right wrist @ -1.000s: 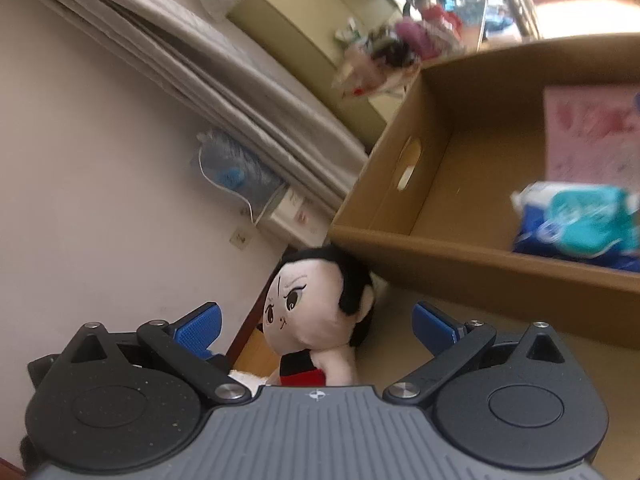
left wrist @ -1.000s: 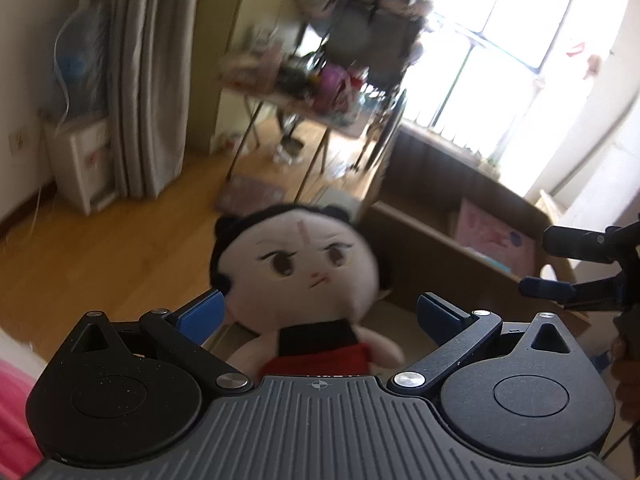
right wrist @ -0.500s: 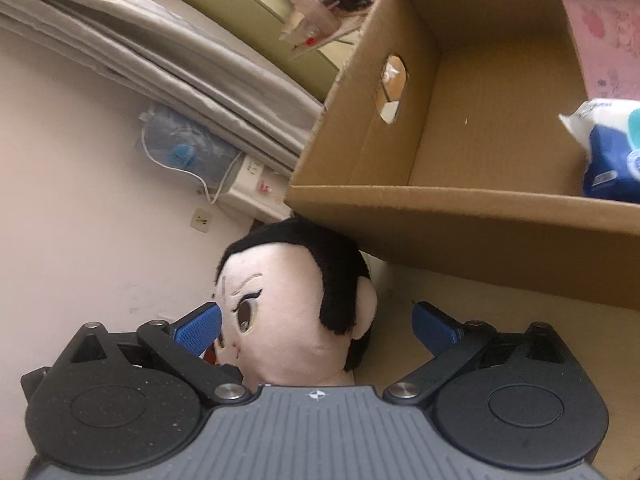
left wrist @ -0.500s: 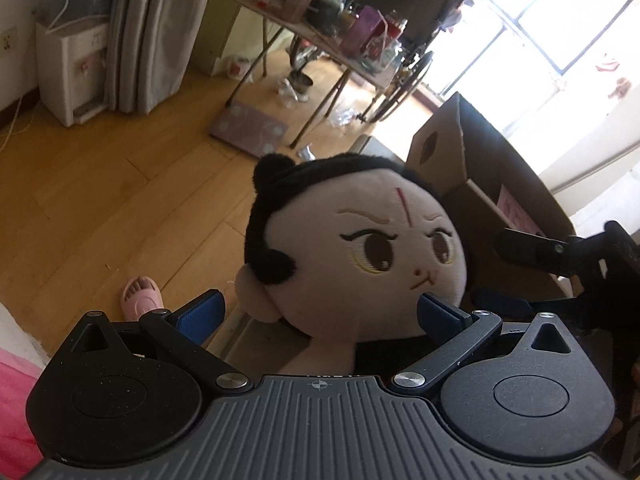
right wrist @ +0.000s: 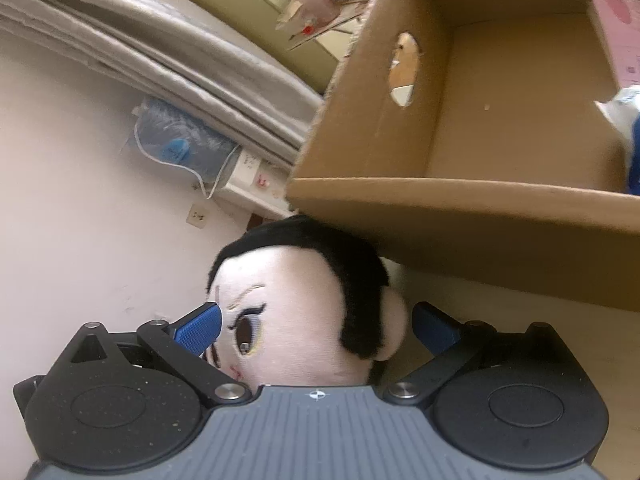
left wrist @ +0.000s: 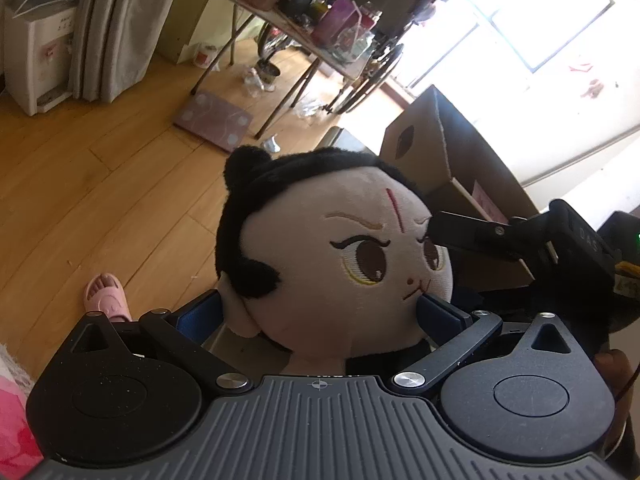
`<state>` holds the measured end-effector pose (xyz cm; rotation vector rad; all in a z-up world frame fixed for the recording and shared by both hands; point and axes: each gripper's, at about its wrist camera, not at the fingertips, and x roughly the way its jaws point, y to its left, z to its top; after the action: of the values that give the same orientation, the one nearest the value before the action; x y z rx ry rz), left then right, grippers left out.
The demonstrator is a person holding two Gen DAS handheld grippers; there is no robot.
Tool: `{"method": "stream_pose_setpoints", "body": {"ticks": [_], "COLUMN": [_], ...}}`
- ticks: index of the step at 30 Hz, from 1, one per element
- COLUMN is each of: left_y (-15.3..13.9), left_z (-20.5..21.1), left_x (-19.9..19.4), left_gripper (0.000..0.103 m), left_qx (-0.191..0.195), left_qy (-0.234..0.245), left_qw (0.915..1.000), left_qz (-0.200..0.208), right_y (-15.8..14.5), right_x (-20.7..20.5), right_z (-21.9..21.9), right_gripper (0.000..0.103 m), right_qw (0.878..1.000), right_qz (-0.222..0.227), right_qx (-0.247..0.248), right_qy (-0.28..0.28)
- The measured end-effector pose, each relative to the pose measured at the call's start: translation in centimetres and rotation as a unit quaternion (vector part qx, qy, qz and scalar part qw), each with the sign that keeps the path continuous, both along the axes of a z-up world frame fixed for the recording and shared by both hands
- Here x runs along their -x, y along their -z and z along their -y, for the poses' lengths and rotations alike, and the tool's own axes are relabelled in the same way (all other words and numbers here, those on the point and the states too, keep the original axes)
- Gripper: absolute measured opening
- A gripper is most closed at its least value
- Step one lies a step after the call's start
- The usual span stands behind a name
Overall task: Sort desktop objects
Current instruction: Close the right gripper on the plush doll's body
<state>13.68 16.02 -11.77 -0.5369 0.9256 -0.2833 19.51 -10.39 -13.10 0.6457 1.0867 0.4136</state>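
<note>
A plush doll with black hair and a pale face stands at the near corner of an open cardboard box. My left gripper is open around the doll's head, and its right pad touches the cheek. From the other side, my right gripper is open too, with the same doll's head between its blue pads. A black finger of the right gripper reaches the doll's forehead in the left wrist view. The box holds a pink flat item and a white and blue pack.
A wooden floor lies below the desk edge, with a pink slipper on it. Farther off stand a cluttered folding table, a curtain and a white cabinet. A hand shows at the right.
Both grippers have closed in on the doll, so its head now fills the space between each pair of fingers. Neither gripper's finger spacing has changed.
</note>
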Motion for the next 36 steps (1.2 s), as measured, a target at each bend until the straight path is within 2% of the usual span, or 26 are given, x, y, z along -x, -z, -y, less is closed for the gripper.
{"method": "stream_pose_setpoints", "body": {"ticks": [4,18,36], "left_y": [-0.1,-1.6,-4.4], "left_z": [0.5,1.6,3.0], "left_x": [-0.2,0.9,4.3], "left_gripper": [0.103,0.103,0.103], "left_qx": [0.002,-0.029,-0.058], "left_qy": [-0.001,-0.002,-0.013], "left_qw": [1.0000,0.9996,0.9980], "left_qz": [0.000,-0.001,0.021], "right_y": [0.0,-0.8,-3.7], "right_x": [0.1,1.5,4.4], "right_z": [-0.6,-0.8,-0.7], "right_gripper": [0.103,0.103,0.103], "right_qw": [1.000,0.999,0.999], "right_qz": [-0.007,-0.018,-0.009], "right_qx": [-0.020,-0.001,0.006], "right_qy": [-0.013,-0.032,-0.046]}}
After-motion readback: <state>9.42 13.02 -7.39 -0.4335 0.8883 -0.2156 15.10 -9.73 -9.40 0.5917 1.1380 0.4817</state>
